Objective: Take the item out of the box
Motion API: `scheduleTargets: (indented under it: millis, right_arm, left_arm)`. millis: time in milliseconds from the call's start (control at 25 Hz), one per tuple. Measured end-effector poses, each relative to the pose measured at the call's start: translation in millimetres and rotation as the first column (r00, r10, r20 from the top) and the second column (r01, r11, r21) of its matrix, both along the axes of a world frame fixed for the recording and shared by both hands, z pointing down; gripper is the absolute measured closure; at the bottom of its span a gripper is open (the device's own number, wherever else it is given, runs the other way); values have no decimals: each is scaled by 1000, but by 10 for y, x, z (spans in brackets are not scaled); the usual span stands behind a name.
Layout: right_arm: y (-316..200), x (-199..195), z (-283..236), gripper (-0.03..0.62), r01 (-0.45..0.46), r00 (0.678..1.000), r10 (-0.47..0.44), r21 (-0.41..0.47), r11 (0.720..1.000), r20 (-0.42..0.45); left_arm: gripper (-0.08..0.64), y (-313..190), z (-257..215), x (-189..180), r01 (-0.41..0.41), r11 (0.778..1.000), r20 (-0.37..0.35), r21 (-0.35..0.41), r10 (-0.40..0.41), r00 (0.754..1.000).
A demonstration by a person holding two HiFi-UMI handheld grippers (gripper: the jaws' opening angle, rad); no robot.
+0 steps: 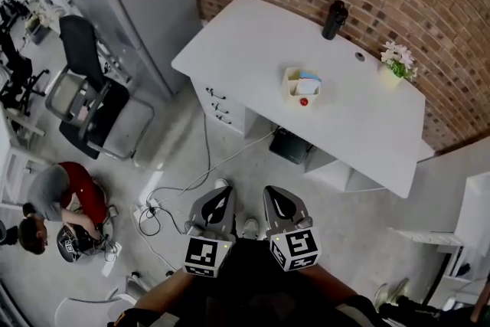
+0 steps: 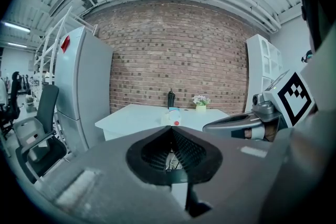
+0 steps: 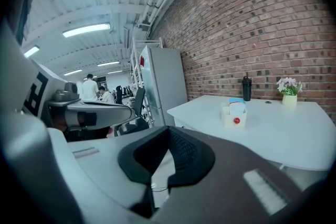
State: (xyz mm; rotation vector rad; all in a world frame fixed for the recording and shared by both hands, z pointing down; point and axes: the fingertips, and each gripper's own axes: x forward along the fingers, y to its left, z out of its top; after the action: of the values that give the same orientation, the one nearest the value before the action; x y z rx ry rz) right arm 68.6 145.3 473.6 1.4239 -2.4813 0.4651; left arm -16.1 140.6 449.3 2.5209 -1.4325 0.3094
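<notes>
In the head view, the left gripper (image 1: 220,199) and the right gripper (image 1: 277,199) are side by side, low and close to the body, over bare floor. The white table (image 1: 253,42) is well apart from them, against the brick wall. On it sits the small open box (image 1: 294,86) with a blue-topped item (image 1: 310,76) standing inside. A red ball (image 1: 304,101) lies at the box's front edge (inside or just outside, I cannot tell). A dark bottle (image 1: 334,19) and a pot of flowers (image 1: 398,61) stand further back on the table.

In the left gripper view, the jaws are clenched tip to tip with nothing between them, and the box (image 2: 172,117) is small and far off beyond them.

In the right gripper view, the jaws are likewise pressed together and empty, and the box (image 3: 233,113) is off to the right on the table.

The task looks barely started, since the approach has not yet been made. The next move calls for walking up to the table, spreading one pair of jaws and lowering them over the item from above. The other gripper could steady the light box so it does not lift along with the item.
</notes>
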Motion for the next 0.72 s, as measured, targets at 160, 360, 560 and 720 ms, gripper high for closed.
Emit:
scheduleTargets:
  millis: [160,360,560,720]
  right_arm:
    - [-318,43,45,592,-38,999,38,-8,999,-10]
    - [-694,122,33,591,-104,994,103,-12,995,-23]
    - [-1022,149,-95,591,-175,984,175,1,985,-43]
    - [-1220,114,-186,591,-204,976,204,8,979,-73]
  left_arm:
    - [555,-370,36,82,-56,998,-6,-2,56,998]
    - [555,-843,15,162,-120,993,-23,1,120,993]
    - [555,-1200,-86,215,-194,981,-49,18,195,980]
    - [555,-1437,-147,161,-224,974,-64,23,225,972]
